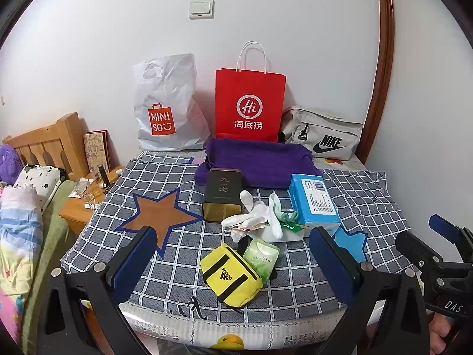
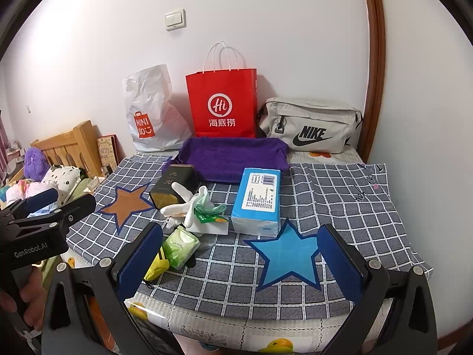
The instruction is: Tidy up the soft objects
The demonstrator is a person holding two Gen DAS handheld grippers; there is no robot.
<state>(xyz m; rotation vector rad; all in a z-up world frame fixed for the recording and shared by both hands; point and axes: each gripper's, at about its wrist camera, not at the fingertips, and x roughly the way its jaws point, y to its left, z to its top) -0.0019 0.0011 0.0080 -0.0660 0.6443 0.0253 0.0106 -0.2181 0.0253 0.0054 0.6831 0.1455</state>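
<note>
On the checked cloth (image 1: 354, 195) lies a pile: a yellow adidas pouch (image 1: 229, 275), a green tissue pack (image 1: 261, 259), white gloves (image 1: 257, 216), a blue tissue pack (image 1: 314, 201), a dark tin (image 1: 222, 195) and a folded purple towel (image 1: 260, 159). My left gripper (image 1: 233, 261) is open, its jaws wide on either side of the pouch, above it. My right gripper (image 2: 242, 263) is open and empty above the blue star (image 2: 288, 257). The gloves (image 2: 189, 207), blue pack (image 2: 258, 201) and green pack (image 2: 180, 247) also show in the right wrist view.
A Miniso plastic bag (image 1: 165, 106), a red paper bag (image 1: 249, 103) and a grey Nike bag (image 1: 323, 136) stand against the back wall. A brown star (image 1: 161, 216) marks the cloth at left. A wooden bedside stand (image 1: 79, 207) and bedding are further left.
</note>
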